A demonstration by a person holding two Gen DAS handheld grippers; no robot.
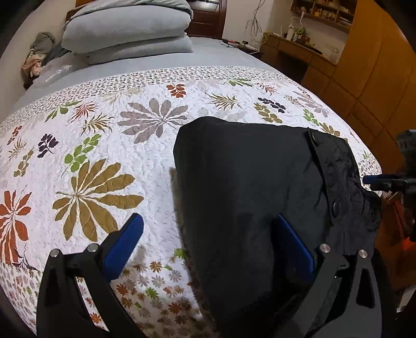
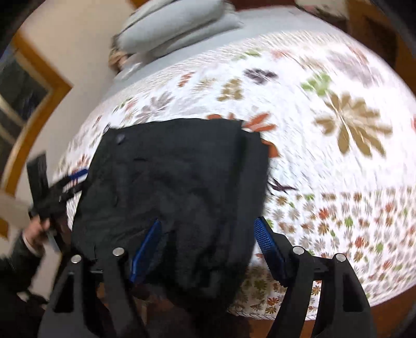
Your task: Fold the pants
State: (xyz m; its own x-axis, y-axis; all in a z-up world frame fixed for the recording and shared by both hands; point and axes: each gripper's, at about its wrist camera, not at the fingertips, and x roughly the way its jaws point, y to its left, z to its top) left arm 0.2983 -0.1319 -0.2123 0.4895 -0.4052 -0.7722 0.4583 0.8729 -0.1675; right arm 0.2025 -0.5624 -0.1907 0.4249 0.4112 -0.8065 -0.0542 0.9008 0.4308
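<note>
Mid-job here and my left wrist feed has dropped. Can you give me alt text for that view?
Black pants lie folded in a compact bundle on a white floral quilt, snaps showing along the right side. The left gripper hovers over the bundle's left edge, jaws open, nothing held. Grey pillows are stacked at the head of the bed.

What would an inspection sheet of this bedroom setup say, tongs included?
Surface: floral quilt over a grey bed.
Job's things: black pants, folded into a compact bundle near the bed's edge.
Clutter: stacked grey pillows; crumpled clothes beside them.
Tongs: left tongs open; right tongs open, straddling the pants without pinching.
Cables: loose wires on the far wall.
Surroundings: wooden desk and shelves.
</note>
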